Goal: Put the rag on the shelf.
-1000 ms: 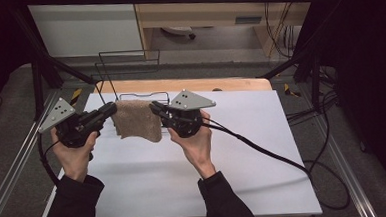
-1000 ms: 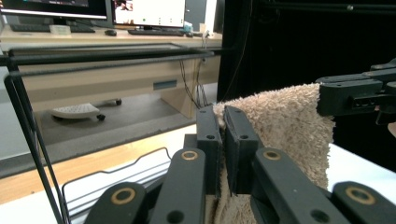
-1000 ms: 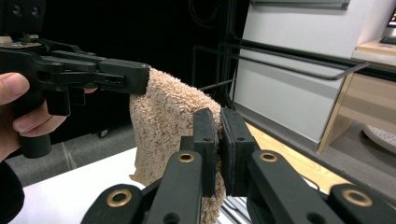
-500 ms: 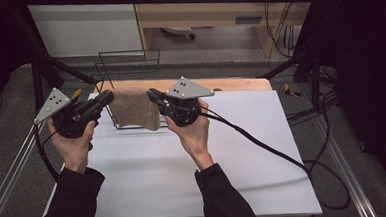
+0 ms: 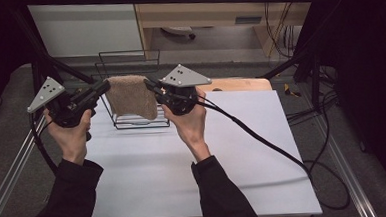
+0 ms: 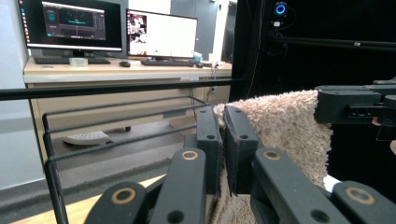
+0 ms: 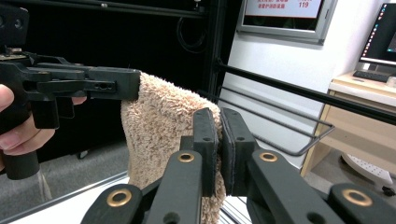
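The towel [image 5: 130, 96] was tan, plain and fuzzy; both grippers, left [image 5: 100, 88] and right [image 5: 151, 84], were black with grey plates on top; their joints showed brass-coloured rings; the rack [image 5: 136, 122] was black wire; the table [image 5: 194, 163] was white, with a pale wooden board [image 5: 240, 84] behind; the sleeves [image 5: 70, 195] were black.

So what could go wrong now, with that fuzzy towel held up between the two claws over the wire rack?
Each gripper, left and right, pinches only a top corner of the towel, so a corner might slip out and the cloth drop. The hanging lower edge sits close to the wire rack and could snag on its bars.
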`<action>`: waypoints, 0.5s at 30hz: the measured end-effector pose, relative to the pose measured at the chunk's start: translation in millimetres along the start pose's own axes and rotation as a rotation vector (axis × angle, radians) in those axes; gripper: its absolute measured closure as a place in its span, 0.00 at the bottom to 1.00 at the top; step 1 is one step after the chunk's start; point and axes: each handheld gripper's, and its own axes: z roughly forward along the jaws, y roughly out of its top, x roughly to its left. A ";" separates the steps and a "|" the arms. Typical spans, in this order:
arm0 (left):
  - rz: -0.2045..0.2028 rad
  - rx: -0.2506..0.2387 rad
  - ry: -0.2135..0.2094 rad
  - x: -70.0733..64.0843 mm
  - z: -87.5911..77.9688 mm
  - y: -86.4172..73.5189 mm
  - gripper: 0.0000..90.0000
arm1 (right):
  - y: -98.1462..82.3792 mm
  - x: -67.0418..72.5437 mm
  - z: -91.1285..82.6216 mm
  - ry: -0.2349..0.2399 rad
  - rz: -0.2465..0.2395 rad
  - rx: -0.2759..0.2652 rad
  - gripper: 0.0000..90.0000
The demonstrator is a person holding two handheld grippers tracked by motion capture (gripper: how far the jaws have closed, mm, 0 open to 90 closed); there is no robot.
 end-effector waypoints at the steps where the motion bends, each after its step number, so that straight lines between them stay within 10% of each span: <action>1: 0.005 -0.004 0.007 1.0 0.4 1.8 0.95 | 1.2 -0.4 0.9 0.001 0.002 0.000 0.95; 15: -0.002 -0.024 0.018 9.9 9.9 21.1 0.95 | 19.2 -11.8 16.1 -0.017 0.002 -0.028 0.95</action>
